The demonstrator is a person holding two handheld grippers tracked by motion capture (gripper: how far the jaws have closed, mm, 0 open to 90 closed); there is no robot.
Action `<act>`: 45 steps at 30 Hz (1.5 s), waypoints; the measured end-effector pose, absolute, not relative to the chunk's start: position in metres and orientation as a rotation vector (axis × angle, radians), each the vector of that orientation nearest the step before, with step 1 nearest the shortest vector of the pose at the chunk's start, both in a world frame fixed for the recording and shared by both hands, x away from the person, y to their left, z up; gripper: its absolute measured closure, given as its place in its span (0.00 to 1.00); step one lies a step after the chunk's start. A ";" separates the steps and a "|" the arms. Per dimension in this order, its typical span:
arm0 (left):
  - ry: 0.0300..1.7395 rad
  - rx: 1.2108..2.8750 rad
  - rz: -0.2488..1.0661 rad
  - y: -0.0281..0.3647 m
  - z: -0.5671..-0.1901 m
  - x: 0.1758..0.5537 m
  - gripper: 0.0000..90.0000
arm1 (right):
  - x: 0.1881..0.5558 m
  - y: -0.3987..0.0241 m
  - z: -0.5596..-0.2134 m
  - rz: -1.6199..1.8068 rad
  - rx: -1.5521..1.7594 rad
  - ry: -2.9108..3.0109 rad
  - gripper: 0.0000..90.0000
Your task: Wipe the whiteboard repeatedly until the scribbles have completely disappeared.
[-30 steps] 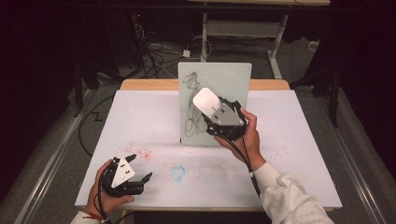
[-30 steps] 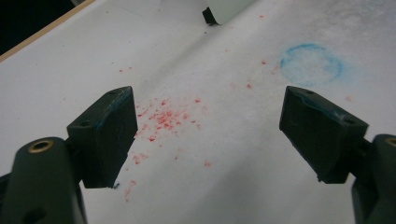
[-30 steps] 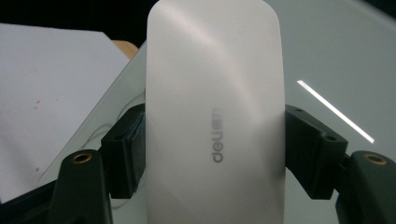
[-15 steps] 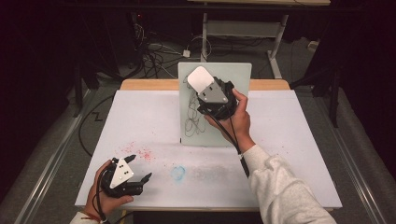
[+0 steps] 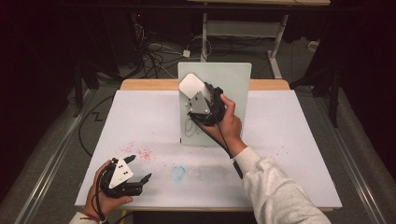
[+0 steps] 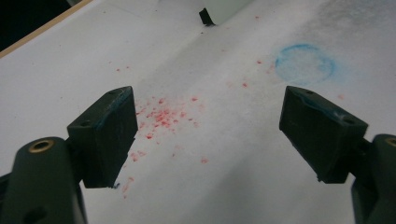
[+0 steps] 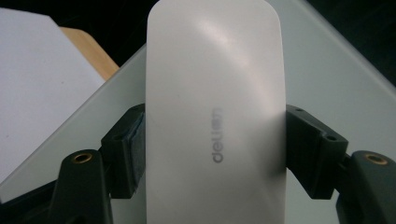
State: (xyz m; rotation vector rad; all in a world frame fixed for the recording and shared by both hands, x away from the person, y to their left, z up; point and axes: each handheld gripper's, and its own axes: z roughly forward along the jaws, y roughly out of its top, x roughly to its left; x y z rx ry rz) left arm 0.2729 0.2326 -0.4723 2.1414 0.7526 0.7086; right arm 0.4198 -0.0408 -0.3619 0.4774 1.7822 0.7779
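A pale upright whiteboard [image 5: 233, 84] stands at the middle back of the table, with black scribbles [image 5: 191, 128] low on its left side. My right gripper [image 5: 193, 92] is shut on a white eraser [image 5: 190, 85] held at the board's upper left. In the right gripper view the eraser [image 7: 215, 116] sits clamped between both jaws, with the board [image 7: 327, 70] behind it. My left gripper [image 5: 140, 168] rests near the table's front left corner, open, with nothing between its jaws [image 6: 208, 133].
White paper [image 5: 289, 140] covers the table, and a wooden edge [image 5: 144, 84] shows at the back. Red specks [image 6: 161, 116] and a blue ring stain [image 6: 304, 63] mark the paper near the left gripper. Cables and a metal frame lie on the floor beyond the table.
My right gripper has carried the eraser up and to the left over the board, from its middle to its upper left. The left gripper has stayed put.
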 end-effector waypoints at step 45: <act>0.748 2.110 0.681 0.233 -0.471 0.271 0.21 | 0.415 -0.033 -0.371 0.667 0.404 1.801 0.35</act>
